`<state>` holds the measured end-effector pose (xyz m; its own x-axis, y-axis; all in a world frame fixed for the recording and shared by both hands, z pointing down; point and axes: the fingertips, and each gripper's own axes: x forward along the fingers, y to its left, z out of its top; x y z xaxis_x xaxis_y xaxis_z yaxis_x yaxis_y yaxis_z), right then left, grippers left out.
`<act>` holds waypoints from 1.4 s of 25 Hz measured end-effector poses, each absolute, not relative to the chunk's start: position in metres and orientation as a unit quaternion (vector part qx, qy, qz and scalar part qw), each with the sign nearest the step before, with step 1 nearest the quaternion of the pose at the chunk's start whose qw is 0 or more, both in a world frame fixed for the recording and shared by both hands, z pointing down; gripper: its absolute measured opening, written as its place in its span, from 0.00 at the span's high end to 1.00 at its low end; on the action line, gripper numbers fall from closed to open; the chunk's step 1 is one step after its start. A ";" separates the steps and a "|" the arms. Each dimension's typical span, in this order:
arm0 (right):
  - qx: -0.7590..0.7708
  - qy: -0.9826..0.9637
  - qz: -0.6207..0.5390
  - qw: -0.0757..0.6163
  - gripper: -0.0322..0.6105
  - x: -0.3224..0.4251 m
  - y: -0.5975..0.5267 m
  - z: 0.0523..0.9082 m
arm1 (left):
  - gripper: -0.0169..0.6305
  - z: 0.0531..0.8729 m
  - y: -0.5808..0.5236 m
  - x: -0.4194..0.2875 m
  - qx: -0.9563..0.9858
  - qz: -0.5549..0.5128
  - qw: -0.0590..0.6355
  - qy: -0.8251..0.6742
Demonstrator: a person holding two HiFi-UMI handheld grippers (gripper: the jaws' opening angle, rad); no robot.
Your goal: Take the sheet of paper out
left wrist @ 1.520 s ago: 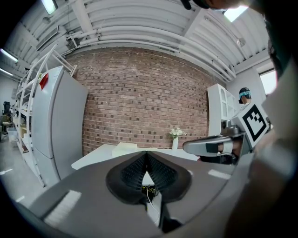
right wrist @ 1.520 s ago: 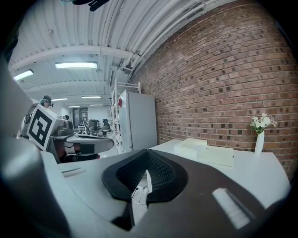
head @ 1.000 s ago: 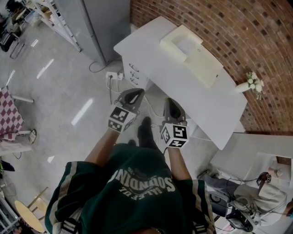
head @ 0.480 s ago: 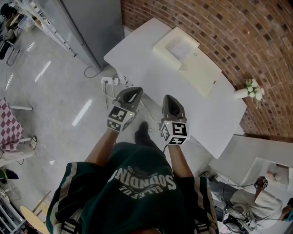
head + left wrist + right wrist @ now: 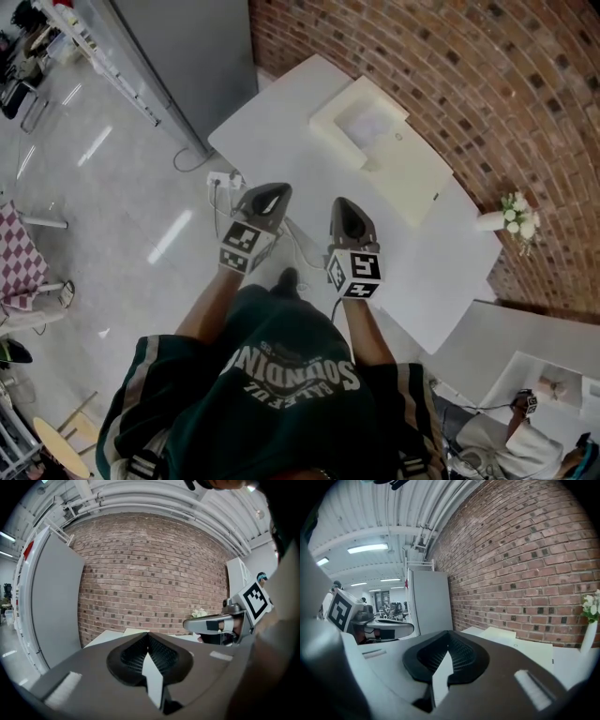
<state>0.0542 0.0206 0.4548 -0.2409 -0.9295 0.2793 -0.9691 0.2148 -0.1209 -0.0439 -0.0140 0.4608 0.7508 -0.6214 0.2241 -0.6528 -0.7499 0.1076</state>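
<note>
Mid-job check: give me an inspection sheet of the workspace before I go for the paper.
Surface: white table, mostly bare.
Job's things: cream printer-like box on the table by the wall; no loose sheet made out.
Clutter: vase of white flowers at the table's right end.
Grippers: left gripper and right gripper both shut, nothing between the jaws, side by side near the table's front edge.
Cables: power strip with white leads on the floor by the table's left end.
Surroundings: brick wall behind; grey cabinet at left.
</note>
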 end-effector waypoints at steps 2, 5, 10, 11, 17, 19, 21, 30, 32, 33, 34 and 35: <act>0.609 -0.778 0.134 0.073 0.95 0.059 0.015 0.452 | 0.96 0.462 -0.018 -0.041 0.929 0.085 0.091 -0.348; 0.608 -0.780 0.130 0.068 0.95 0.067 0.008 0.446 | 0.96 0.461 -0.024 -0.036 0.928 0.081 0.088 -0.353; 0.610 -0.779 0.133 0.063 0.95 0.071 -0.005 0.446 | 0.96 0.454 -0.037 -0.028 0.929 0.082 0.085 -0.350; 0.611 -0.778 0.134 0.064 0.95 0.071 -0.009 0.447 | 0.96 0.455 -0.041 -0.028 0.930 0.083 0.086 -0.348; 0.631 -0.761 0.137 0.063 0.95 0.082 -0.035 0.452 | 0.96 0.462 -0.073 -0.016 0.938 0.084 0.088 -0.324; 0.641 -0.752 0.140 0.064 0.95 0.088 -0.047 0.455 | 0.96 0.466 -0.088 -0.010 0.942 0.085 0.089 -0.312; 0.650 -0.744 0.143 0.064 0.95 0.093 -0.062 0.458 | 0.96 0.467 -0.105 -0.004 0.946 0.086 0.090 -0.301; 0.692 -0.703 0.153 0.058 0.95 0.104 -0.135 0.460 | 0.96 0.474 -0.186 0.016 0.962 0.095 0.095 -0.239; 0.703 -0.692 0.156 0.057 0.95 0.108 -0.149 0.460 | 0.96 0.473 -0.202 0.021 0.966 0.096 0.093 -0.222; 0.709 -0.685 0.158 0.056 0.95 0.109 -0.155 0.461 | 0.96 0.472 -0.209 0.024 0.968 0.096 0.093 -0.214; 0.714 -0.680 0.160 0.055 0.95 0.110 -0.161 0.461 | 0.96 0.472 -0.215 0.026 0.969 0.097 0.093 -0.206; 0.718 -0.675 0.162 0.055 0.95 0.111 -0.166 0.462 | 0.96 0.473 -0.221 0.028 0.971 0.097 0.093 -0.198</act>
